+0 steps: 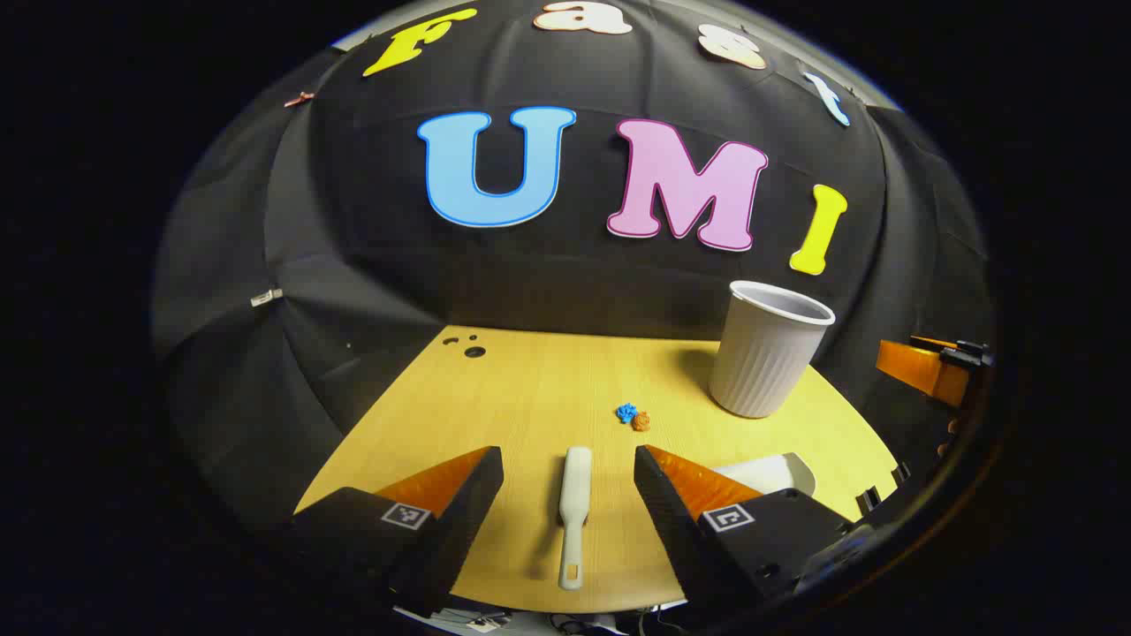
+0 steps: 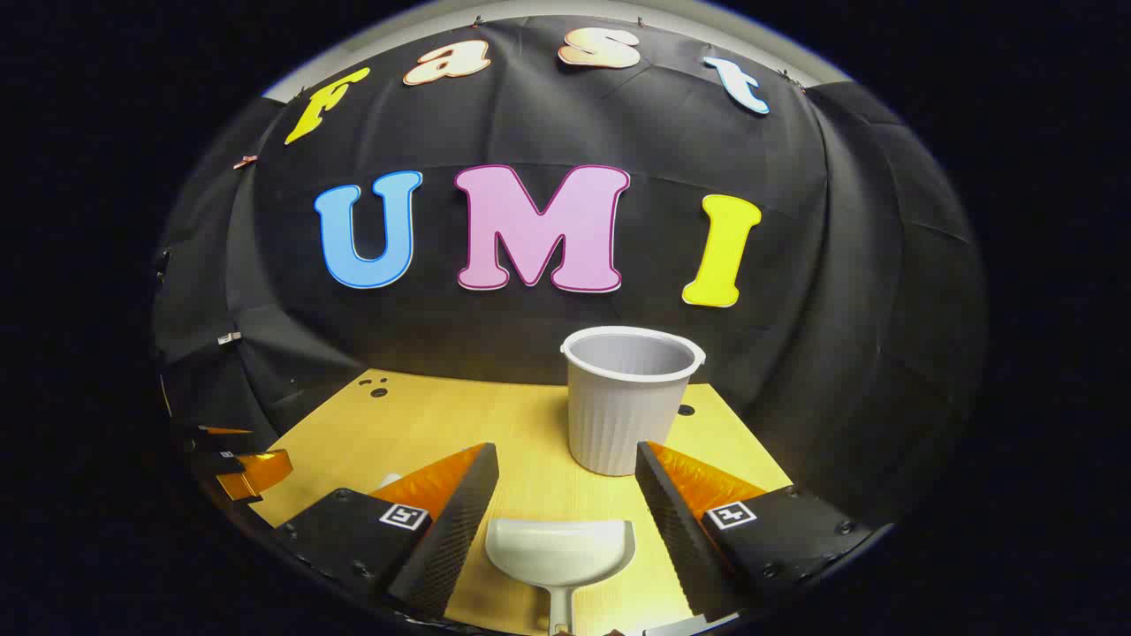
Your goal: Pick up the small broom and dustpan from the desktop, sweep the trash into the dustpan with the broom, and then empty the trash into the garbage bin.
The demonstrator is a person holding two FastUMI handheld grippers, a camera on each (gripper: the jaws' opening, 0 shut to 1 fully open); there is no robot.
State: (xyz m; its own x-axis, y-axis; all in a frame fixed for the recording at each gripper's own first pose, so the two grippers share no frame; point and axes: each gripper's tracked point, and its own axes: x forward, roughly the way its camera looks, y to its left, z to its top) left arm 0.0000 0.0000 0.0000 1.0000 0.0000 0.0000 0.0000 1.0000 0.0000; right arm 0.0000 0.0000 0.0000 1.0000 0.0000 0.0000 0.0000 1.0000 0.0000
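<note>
Nothing picked up yet. Left tongs (image 1: pixel 568 473) released, straddling the broom (image 1: pixel 573 512), which lies flat on the surface (image 1: pixel 530 389). Right tongs (image 2: pixel 565 495) released, either side of the dustpan (image 2: pixel 560 549), also lying flat. Trash (image 1: pixel 633 416), two small bits, unswept between broom and bin (image 2: pixel 629 397). Bin upright at the back. Left to do: grasp both, sweep, dump.

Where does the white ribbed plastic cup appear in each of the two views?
Left gripper view: white ribbed plastic cup stands upper right on the wooden desktop, beyond the trash bits.
Right gripper view: it stands at centre, straight beyond the white dustpan.
Shared landmark: the dustpan, partly visible at right in the left gripper view.
</note>
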